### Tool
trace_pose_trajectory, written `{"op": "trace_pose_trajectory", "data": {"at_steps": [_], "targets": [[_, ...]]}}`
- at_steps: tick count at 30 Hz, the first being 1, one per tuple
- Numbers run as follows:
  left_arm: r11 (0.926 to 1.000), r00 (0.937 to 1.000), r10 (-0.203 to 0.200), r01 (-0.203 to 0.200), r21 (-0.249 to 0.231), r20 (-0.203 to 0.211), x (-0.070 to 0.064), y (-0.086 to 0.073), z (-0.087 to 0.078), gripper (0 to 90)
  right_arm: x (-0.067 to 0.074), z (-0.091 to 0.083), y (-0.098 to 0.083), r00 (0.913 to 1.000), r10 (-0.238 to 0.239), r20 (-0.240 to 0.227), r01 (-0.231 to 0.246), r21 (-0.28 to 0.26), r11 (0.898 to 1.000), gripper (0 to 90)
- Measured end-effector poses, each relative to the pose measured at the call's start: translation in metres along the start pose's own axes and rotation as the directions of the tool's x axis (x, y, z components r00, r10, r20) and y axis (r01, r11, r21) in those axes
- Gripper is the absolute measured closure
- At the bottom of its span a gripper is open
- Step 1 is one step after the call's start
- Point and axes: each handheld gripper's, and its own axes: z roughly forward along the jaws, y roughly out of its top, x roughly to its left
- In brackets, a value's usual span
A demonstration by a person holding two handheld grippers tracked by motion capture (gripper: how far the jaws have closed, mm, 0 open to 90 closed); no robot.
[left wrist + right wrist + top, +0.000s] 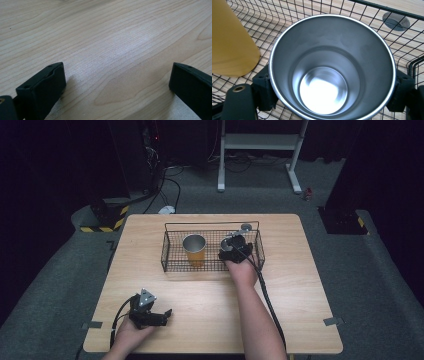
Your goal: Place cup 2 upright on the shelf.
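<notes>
Right gripper (pixel 332 100) squeezes steel cup (pixel 332 67) in basket (pixel 172 262). Keep cup straight, clear of yellow cup (pixel 194 251). Left gripper (pixel 117 85) wide open, holds nothing.

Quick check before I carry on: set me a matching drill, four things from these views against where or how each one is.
Things:
1. steel cup
2. yellow cup
3. left claw
4. wire basket

States:
A. open, with bare tabletop between its jaws
B. standing in the basket's left half
C. sitting on the far half of the table
D. clamped between the right claw's jaws, mouth up

Pairs: 1-D, 2-B, 3-A, 4-C
</notes>
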Motion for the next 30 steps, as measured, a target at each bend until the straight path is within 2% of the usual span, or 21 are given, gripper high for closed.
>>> {"op": "trace_pose_trajectory", "data": {"at_steps": [6,12,17,21,30], "targets": [[1.0,1.0,0.001,-0.001,0.0,0.0,0.0,0.0,0.0,1.2,-0.001,0.0,0.0,0.9997,-0.02,0.01,0.02,0.01,1.0,14.4],[1.0,1.0,0.004,-0.004,0.0,0.0,0.0,0.0,0.0,1.2,-0.001,-0.002,-0.001,1.0,-0.005,0.005,0.005,0.007,1.0,9.8],[1.0,1.0,0.003,-0.003,0.0,0.0,0.0,0.0,0.0,1.2,-0.001,-0.004,0.0,1.0,-0.004,-0.003,0.004,-0.015,1.0,9.0],[1.0,1.0,0.003,-0.003,0.001,-0.002,0.0,0.0,0.0,1.2,-0.002,-0.007,-0.001,0.9999,0.016,-0.002,-0.016,-0.031,0.999,8.9],[1.0,1.0,0.007,-0.007,0.002,-0.001,0.0,0.0,0.0,1.2,-0.003,-0.018,0.002,0.9999,0.011,0.002,-0.01,-0.086,0.996,8.9]]}}
